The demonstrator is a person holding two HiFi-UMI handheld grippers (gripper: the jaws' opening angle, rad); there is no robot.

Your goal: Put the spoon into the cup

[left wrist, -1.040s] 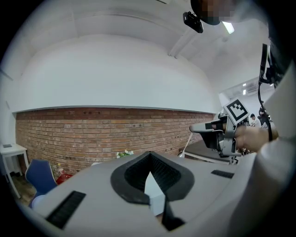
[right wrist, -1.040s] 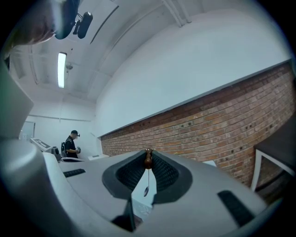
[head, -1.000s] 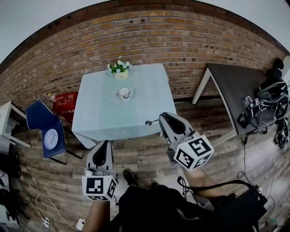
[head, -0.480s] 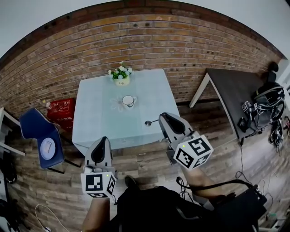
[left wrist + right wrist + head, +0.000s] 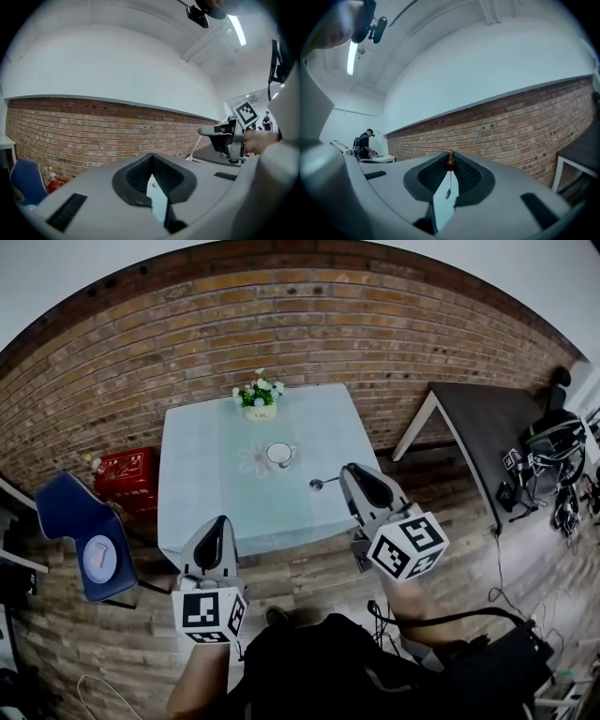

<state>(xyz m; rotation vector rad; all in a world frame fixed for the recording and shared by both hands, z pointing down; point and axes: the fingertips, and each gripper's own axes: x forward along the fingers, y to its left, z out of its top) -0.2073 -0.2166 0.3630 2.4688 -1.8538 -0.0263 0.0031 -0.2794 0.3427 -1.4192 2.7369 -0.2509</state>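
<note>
A white cup [image 5: 279, 455] stands near the middle of a table with a pale blue cloth [image 5: 206, 493], in front of a small pot of flowers [image 5: 260, 396]. My right gripper [image 5: 349, 472] is shut on a slim spoon [image 5: 324, 484], whose bowl sticks out to the left over the table's near right corner, short of the cup. In the right gripper view the spoon [image 5: 448, 187] hangs between the jaws of the right gripper [image 5: 450, 158], brown handle end on top. My left gripper [image 5: 222, 522] hovers at the table's near edge, shut and empty; the left gripper [image 5: 151, 157] faces the brick wall.
A blue chair [image 5: 75, 521] with a white disc [image 5: 99, 558] on it stands left of the table, a red box [image 5: 129, 471] behind it. A dark table [image 5: 483, 418] and cables and gear [image 5: 553, 460] are at the right. A brick wall [image 5: 309, 324] backs the table. A person [image 5: 363, 145] stands far off.
Both grippers have come closer to the table, which now sits nearer in the head view. The spoon's bowl has gone from in front of the table's edge to over its corner.
</note>
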